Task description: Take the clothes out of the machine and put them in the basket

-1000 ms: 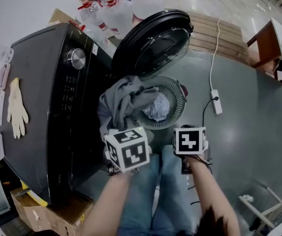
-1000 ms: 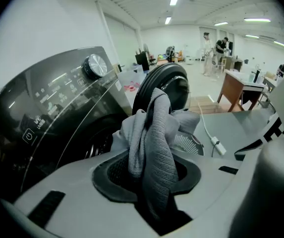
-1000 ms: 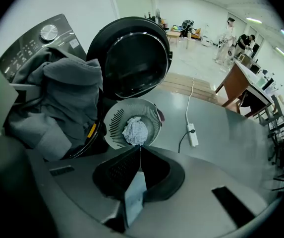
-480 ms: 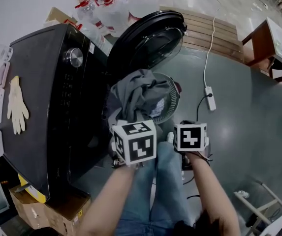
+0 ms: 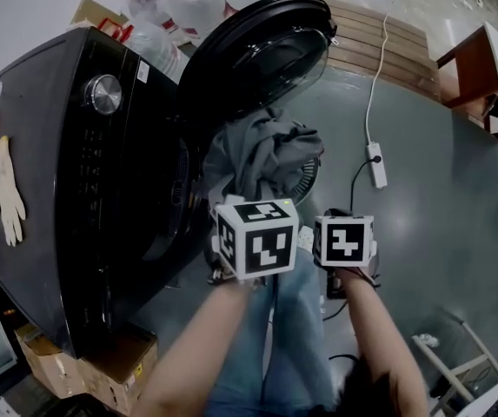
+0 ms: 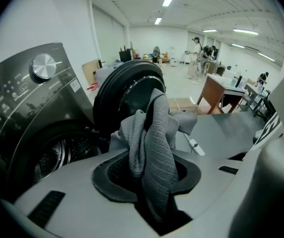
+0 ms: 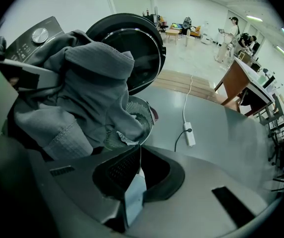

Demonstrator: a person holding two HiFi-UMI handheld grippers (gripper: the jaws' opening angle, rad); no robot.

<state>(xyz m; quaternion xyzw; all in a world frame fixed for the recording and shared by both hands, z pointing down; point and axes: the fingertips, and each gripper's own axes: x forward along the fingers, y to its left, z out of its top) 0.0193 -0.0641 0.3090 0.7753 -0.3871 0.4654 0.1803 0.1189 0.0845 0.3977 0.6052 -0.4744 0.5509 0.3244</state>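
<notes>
The left gripper is clamped on a bundle of grey clothes, which hangs at its 12 o'clock over the basket. At its 3 o'clock, the right gripper has its jaws pressed together.

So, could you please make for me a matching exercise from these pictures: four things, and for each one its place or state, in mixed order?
Things:
1. grey garment
2. machine door
3. power strip
4. pale glove

Places or states:
A. lying on the floor
B. on top of the washing machine
C. swung open
D. clamped in the left gripper

Pairs: 1-D, 2-C, 3-A, 4-B
</notes>
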